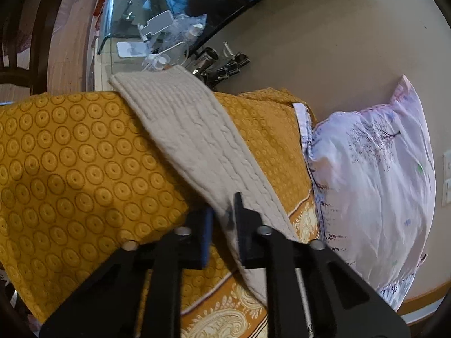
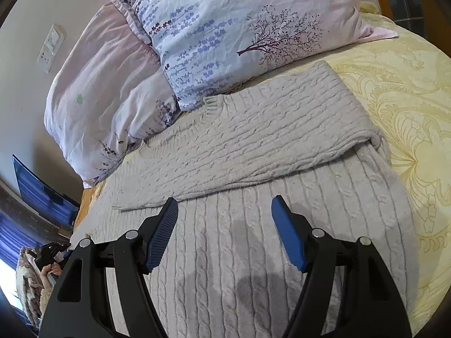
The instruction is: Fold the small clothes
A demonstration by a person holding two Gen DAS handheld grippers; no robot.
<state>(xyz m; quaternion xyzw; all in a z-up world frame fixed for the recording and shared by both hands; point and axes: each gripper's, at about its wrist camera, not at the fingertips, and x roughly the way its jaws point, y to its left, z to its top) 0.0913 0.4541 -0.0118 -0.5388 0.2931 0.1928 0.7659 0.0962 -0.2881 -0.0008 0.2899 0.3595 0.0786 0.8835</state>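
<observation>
My left gripper is clamped on the one grey cable-knit sweater's sleeve, which stretches away across the mustard bedspread. My right gripper hangs with its jaws apart and nothing between them, over the sweater, which lies flat on the bed with one sleeve folded across its body. Two floral pillows sit just beyond the collar.

A pale grey cable-knit wool sweater is lying flat on the bed, its ribbed neck touching the pillows and one side already folded over its body, while its long sleeve is stretching out taut and slanting over the bedspread.
</observation>
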